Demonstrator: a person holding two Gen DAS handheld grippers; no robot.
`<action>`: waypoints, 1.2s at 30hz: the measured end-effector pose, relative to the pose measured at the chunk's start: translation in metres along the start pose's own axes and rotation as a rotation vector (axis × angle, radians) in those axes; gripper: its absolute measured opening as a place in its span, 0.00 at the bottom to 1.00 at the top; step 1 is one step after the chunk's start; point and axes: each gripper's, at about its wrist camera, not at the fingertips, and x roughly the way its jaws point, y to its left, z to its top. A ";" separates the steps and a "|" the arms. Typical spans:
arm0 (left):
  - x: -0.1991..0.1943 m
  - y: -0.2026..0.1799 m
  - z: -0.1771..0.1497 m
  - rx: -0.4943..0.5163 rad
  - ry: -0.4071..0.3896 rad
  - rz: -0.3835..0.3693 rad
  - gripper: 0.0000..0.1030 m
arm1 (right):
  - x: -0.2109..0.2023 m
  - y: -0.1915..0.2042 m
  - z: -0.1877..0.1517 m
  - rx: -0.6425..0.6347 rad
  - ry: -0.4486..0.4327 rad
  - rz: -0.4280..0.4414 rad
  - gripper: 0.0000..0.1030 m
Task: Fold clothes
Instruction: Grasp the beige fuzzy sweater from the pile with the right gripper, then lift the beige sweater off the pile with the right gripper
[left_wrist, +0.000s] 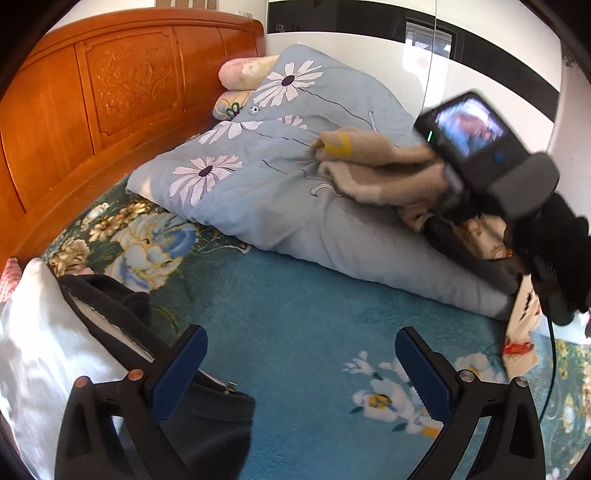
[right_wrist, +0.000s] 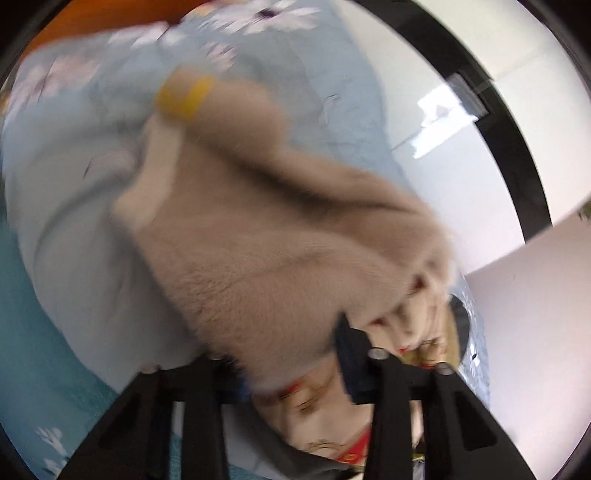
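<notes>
Beige fuzzy garment with yellow cuff band lies on pale blue daisy-print quilt, its near edge clamped between right gripper fingers. Left gripper spread wide, empty, above teal floral bedspread.

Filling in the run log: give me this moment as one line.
stage: picking up | right gripper: shut on beige fleece garment, atop blue floral quilt | left gripper: open, empty, over teal bedspread
</notes>
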 end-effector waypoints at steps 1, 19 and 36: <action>-0.004 -0.002 0.001 -0.003 0.004 -0.009 1.00 | -0.006 -0.011 0.005 0.028 -0.010 0.002 0.30; -0.115 -0.079 -0.003 0.099 -0.037 -0.013 1.00 | -0.167 -0.206 -0.084 0.303 -0.180 0.068 0.22; -0.101 -0.235 -0.069 0.695 -0.124 0.048 0.99 | -0.329 -0.331 -0.214 0.455 -0.360 0.149 0.22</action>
